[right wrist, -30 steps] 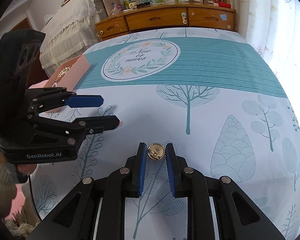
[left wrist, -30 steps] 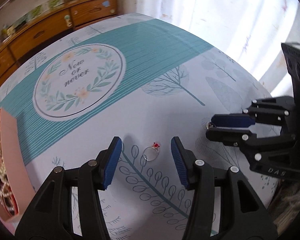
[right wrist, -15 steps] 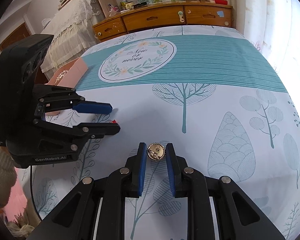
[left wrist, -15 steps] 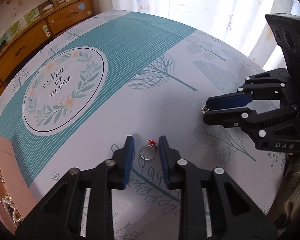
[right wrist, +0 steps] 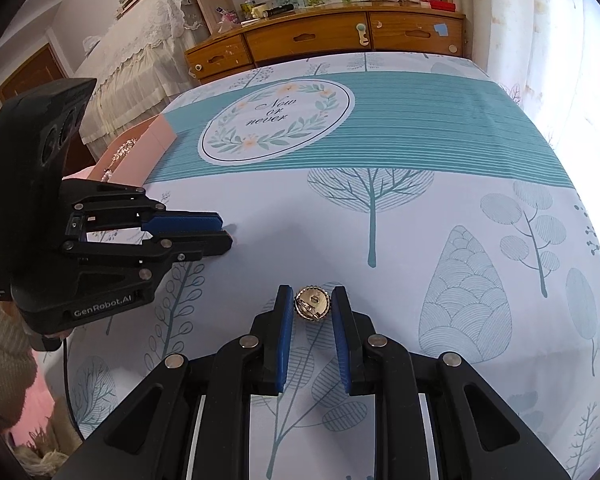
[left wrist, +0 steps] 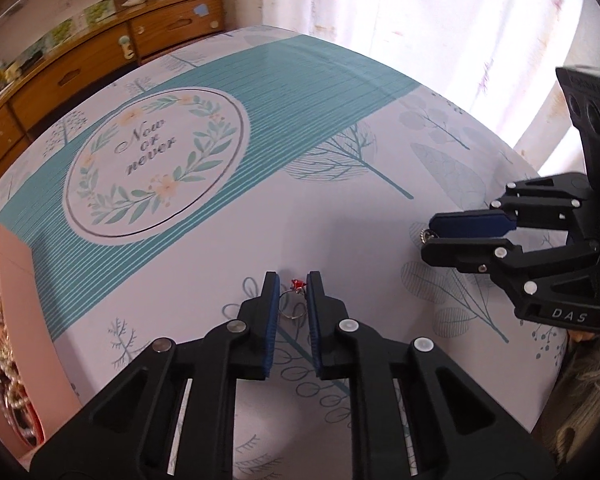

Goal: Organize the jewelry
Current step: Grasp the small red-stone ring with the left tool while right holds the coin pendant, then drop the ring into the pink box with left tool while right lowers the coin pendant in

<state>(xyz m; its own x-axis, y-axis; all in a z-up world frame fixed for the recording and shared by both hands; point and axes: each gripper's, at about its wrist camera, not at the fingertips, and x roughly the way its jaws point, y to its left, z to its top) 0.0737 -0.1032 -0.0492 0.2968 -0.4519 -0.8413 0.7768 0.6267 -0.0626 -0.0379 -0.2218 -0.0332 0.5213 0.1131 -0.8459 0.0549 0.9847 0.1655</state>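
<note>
My left gripper (left wrist: 292,285) is shut on a thin silver ring with a red stone (left wrist: 292,301), held just above the patterned tablecloth. My right gripper (right wrist: 312,299) is shut on a round gold brooch (right wrist: 312,304), also held over the cloth. In the left wrist view the right gripper (left wrist: 428,240) is at the right with the brooch's edge (left wrist: 424,236) showing at its tips. In the right wrist view the left gripper (right wrist: 223,232) is at the left; the ring is hidden there.
A pink jewelry box (left wrist: 19,288) with pearls and gold pieces sits at the table's left edge, also in the right wrist view (right wrist: 139,148). A wooden dresser (right wrist: 320,40) stands beyond the table. White curtains (left wrist: 440,32) hang at the right.
My left gripper's fingers have closed from wide open onto the ring and lifted it slightly. My right gripper stays shut on the brooch.
</note>
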